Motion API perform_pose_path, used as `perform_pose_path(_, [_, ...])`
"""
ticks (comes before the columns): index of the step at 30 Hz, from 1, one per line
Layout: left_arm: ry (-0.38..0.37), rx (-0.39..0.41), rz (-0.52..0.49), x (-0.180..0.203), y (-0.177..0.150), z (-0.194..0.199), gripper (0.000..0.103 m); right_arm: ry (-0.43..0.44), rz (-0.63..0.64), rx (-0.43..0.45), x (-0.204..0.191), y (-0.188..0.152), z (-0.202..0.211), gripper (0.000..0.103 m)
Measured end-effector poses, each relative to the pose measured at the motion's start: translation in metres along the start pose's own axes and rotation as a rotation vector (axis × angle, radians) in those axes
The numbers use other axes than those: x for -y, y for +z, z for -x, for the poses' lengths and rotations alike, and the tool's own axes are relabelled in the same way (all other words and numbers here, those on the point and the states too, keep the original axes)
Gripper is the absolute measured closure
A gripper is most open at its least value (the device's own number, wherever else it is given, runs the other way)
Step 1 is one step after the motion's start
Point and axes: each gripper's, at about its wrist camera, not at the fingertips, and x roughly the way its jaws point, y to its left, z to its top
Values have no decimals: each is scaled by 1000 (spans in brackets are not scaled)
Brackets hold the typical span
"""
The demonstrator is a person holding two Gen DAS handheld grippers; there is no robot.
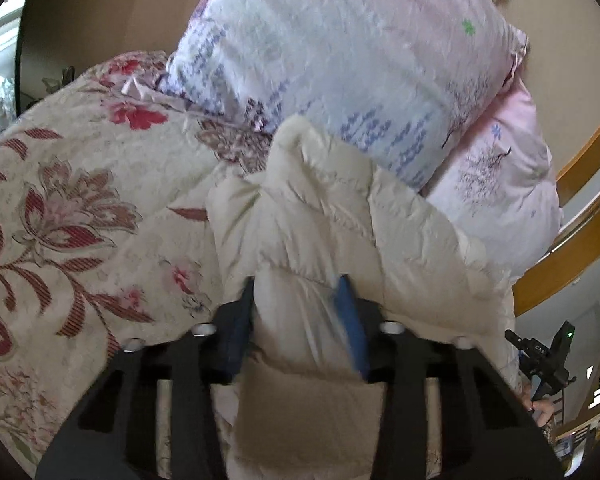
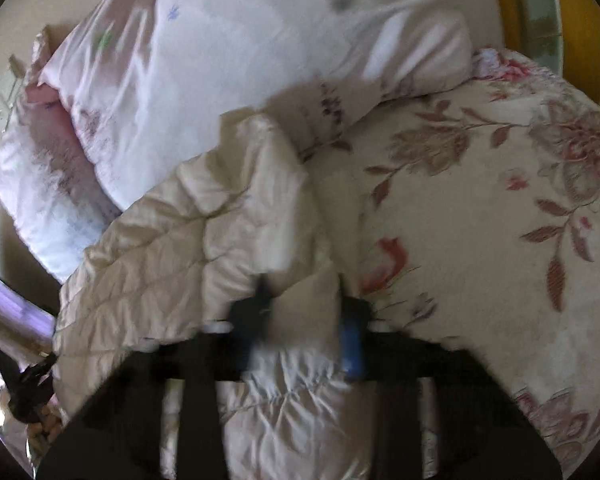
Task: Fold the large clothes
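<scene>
A cream quilted puffer coat lies on a floral bedspread. My left gripper is shut on a thick fold of the coat, with fabric bulging between its blue pads. In the right wrist view the same coat spreads to the left, and my right gripper is shut on another bunched edge of it. The other gripper shows at the far right of the left wrist view.
Two pink and white printed pillows are stacked behind the coat, also in the right wrist view. A wooden bed frame curves at the right. The floral bedspread fills the right side.
</scene>
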Motion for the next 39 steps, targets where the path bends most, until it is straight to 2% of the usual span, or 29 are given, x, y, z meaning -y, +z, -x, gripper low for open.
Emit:
perform_pose_path(1, [9, 3, -5, 0, -1, 0, 80, -2, 27, 32, -6, -2, 6, 89])
perform_pose_path(4, [64, 13, -32, 3, -3, -2, 88, -25, 68, 92, -16, -5, 19, 93])
perform_pose_path(7, [103, 4, -31, 1, -5, -7, 90, -105, 42, 65, -11, -7, 10, 93])
perform_pose_path(9, [127, -3, -30, -1, -7, -12, 90, -128, 38, 36, -10, -10, -1, 93])
perform_pose_path(13, [168, 5, -35, 0, -9, -17, 90, -193, 124, 41, -26, -16, -10, 94])
perform_pose_path(17, [175, 8, -15, -2, -10, -21, 90, -289, 131, 25, -28, -17, -24, 93])
perform_pose_path(23, [188, 17, -52, 5, -13, -23, 89, -350, 90, 13, -23, -31, -23, 92])
perform_pose_path(25, [170, 13, -32, 2, -11, -23, 89, -345, 89, 6, -24, -29, -20, 91])
perform_pose_path(26, [155, 11, -16, -1, -11, -21, 89, -316, 70, 15, -23, -26, -15, 88])
perform_pose_path(29, [117, 22, 25, -6, -8, -9, 89, -239, 18, 104, -17, -16, 8, 75])
perform_pose_path(31, [100, 71, 27, -3, -5, 6, 89, -189, 20, 166, -19, -9, 21, 75])
perform_pose_path(33, [103, 148, 3, 6, -3, 21, 89, -148, 34, 180, -24, -3, 24, 75])
perform_pose_path(34, [108, 207, -26, 14, -2, 30, 89, -128, 45, 176, -27, 0, 22, 75])
perform_pose_path(36, [94, 243, -75, 28, 0, 33, 87, -94, 71, 127, -34, 4, 9, 73])
perform_pose_path(38, [75, 197, -100, 40, 5, 19, 83, -102, 74, 67, -39, 6, -8, 66])
perform_pose_path(39, [68, 149, -90, 41, 8, 6, 82, -116, 61, 39, -38, 7, -17, 62])
